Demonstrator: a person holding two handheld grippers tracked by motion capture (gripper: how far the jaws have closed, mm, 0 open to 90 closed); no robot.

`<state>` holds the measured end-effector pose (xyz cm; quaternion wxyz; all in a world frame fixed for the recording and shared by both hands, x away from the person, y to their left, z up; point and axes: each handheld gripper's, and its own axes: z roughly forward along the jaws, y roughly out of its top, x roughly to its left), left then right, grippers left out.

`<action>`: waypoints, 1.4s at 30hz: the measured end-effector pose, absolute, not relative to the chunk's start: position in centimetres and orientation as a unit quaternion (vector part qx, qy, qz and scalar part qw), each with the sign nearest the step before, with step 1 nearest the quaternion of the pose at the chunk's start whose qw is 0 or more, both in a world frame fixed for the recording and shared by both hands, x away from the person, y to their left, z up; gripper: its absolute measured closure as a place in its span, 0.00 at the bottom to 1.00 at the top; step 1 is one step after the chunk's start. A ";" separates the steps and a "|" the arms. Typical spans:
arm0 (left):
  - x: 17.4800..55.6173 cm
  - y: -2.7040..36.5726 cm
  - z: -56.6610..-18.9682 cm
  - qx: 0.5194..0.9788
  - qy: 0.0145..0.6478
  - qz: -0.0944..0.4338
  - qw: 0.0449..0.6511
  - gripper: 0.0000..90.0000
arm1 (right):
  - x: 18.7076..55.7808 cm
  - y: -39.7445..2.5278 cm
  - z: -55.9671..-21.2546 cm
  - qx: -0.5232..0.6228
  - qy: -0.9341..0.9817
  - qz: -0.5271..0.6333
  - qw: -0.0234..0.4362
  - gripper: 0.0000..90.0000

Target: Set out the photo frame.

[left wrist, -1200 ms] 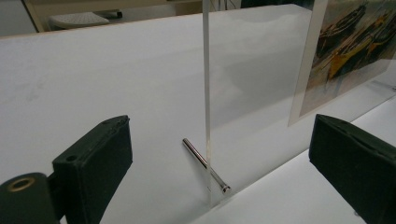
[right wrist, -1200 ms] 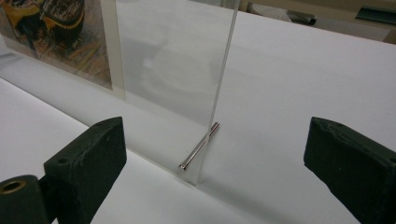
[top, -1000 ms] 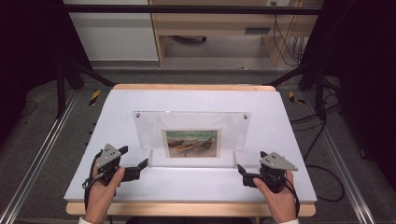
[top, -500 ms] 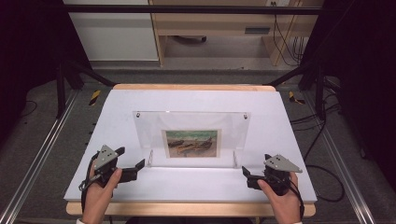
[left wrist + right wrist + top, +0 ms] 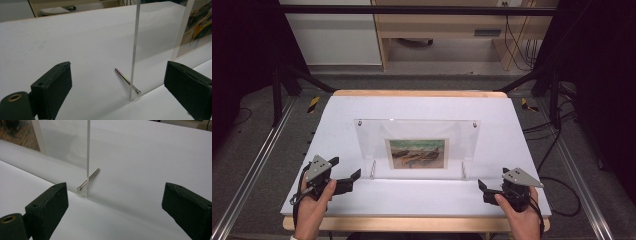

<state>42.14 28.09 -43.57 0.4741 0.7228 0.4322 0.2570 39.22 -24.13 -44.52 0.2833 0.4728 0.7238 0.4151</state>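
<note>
**Clear frame stands mid-table, both grippers wide open beside its lower corners**

A clear picture frame stands upright in the middle of the white table, a small landscape print set low in its centre. Two metal pins stick out at its foot — the left pin and the right pin — and rest on the table top. Nothing else lies on the table near the frame.

The left gripper sits near the frame's lower left corner, the right gripper near its lower right, each held in a hand at the table's near edge. Both have their jaws spread wide and hold nothing — neither touches the frame.

In the two gripper views the frame is seen edge-on and its top is cut off; the print shows only as a blurred sliver.
</note>
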 end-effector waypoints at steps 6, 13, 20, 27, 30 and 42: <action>42.1 28.8 -43.5 0.718 0.438 0.264 0.472 0.08 | 38.9 -24.8 -44.6 0.480 0.722 0.409 0.285 0.08; 42.1 29.3 -43.5 0.715 0.441 0.270 0.470 0.08 | 38.6 -25.7 -44.7 0.486 0.718 0.406 0.288 0.08; 42.2 29.8 -43.4 0.712 0.446 0.278 0.465 0.08 | 38.4 -26.5 -44.8 0.493 0.714 0.402 0.294 0.08; 42.7 30.3 -43.6 0.718 0.451 0.294 0.441 0.08 | 38.8 -27.1 -45.0 0.517 0.704 0.382 0.302 0.08; 43.2 30.4 -43.8 0.724 0.453 0.299 0.426 0.08 | 39.3 -27.4 -45.3 0.528 0.699 0.376 0.303 0.08; 46.7 29.7 -45.3 0.749 0.452 0.297 0.383 0.08 | 42.8 -27.1 -46.6 0.538 0.712 0.346 0.291 0.08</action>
